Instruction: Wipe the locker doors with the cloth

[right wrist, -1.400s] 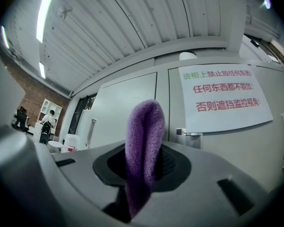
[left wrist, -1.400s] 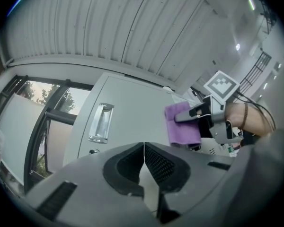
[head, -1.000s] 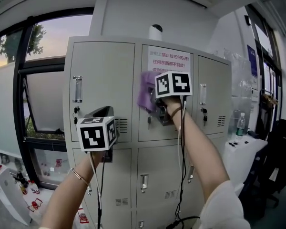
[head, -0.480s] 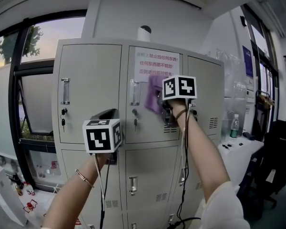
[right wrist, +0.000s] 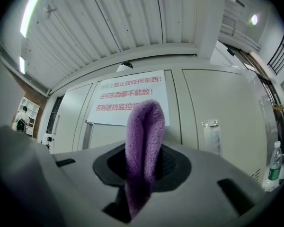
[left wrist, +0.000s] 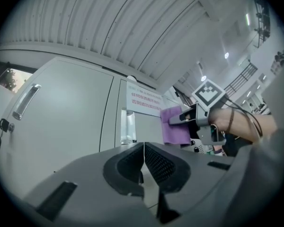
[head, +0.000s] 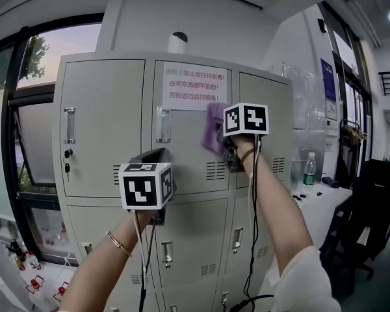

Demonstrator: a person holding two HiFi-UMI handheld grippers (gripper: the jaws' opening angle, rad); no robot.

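Cloth (right wrist: pixel 144 126) in right tool (right wrist: pixel 143 162)

Right gripper (right wrist: pixel 141 161) raised, pinching cloth (right wrist: pixel 144 126) — left gripper (left wrist: pixel 143 162) lower, fingers (left wrist: pixel 162 167) together.

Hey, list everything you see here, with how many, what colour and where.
locker bank: one, grey, straight ahead, three doors across
paper notice: one, white with red print, top middle door
cloth: one, purple, at the top middle door, just below the notice
cylinder: one, white, on top of the lockers
bottle: one, clear, on the table
table: one, white, right of the lockers
left gripper: shut, empty, held lower
right gripper: shut on the cloth
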